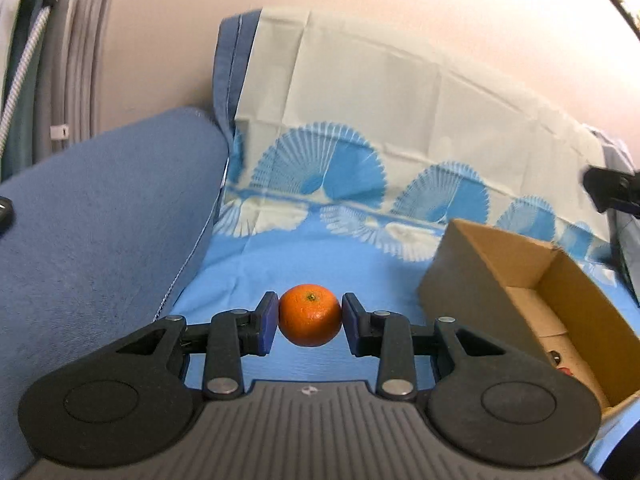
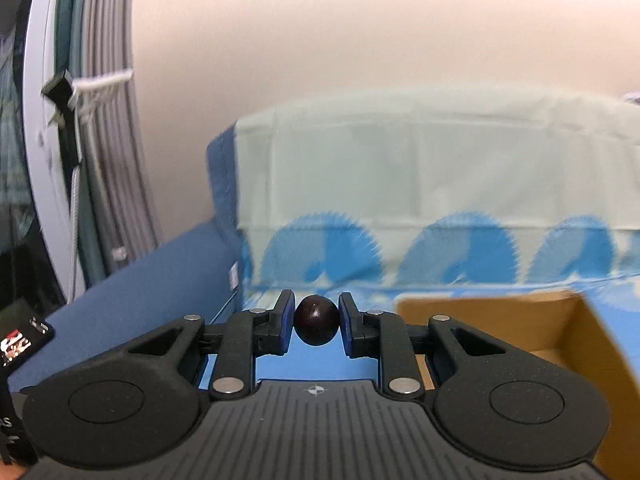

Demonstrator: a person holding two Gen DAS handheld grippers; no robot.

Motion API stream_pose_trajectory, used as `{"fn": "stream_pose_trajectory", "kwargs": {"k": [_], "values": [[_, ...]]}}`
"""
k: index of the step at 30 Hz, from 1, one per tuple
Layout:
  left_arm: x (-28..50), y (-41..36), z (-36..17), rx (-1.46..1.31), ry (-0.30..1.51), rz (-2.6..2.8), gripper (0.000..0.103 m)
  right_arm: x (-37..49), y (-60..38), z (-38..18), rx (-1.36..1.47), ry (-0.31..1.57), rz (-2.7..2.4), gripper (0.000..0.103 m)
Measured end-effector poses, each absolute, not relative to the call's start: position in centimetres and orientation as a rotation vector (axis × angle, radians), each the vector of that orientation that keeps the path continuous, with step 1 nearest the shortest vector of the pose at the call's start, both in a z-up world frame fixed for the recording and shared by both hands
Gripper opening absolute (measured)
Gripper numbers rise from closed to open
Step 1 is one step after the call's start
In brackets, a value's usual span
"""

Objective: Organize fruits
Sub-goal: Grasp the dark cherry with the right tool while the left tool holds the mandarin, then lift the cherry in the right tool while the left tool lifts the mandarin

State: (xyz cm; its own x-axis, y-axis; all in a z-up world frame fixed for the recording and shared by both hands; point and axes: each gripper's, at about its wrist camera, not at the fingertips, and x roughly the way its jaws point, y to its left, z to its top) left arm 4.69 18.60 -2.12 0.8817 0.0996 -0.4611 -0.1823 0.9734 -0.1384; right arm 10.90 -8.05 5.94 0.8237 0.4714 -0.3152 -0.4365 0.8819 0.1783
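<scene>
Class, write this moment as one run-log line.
left gripper: shut on orange | right gripper: shut on dark fruit | cardboard box: open

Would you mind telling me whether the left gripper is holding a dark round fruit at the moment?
No, the left gripper is clamped on an orange; the dark round fruit sits between the right gripper's pads.

Two matching hand-held tools, matte black plastic. Left gripper (image 1: 309, 322) and right gripper (image 2: 316, 326) built alike: ribbed dark grey deck at the near edge, stamped with a small white crosshair mark in the middle. Round black housings left and right of the deck, each with a shallow circular dimple. Jointed black link arms running forward, pinned with silver rivets. Blue pads (image 1: 269, 322) lining the inner faces of the fingers (image 2: 285, 322), set in black holders.
</scene>
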Motion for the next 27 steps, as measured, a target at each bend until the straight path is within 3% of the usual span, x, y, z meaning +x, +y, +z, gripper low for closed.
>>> {"fn": "stream_pose_trajectory", "kwargs": {"k": [14, 27], "values": [[-0.9, 11.6, 3.8, -0.084, 0.241, 0.094, 0.038, 3.4, -18.1, 8.1, 0.182, 0.202, 0.402, 0.025], [0.5, 7.3, 4.4, -0.031, 0.241, 0.039, 0.038, 5.1, -23.3, 5.5, 0.271, 0.197, 0.280, 0.025]]}}
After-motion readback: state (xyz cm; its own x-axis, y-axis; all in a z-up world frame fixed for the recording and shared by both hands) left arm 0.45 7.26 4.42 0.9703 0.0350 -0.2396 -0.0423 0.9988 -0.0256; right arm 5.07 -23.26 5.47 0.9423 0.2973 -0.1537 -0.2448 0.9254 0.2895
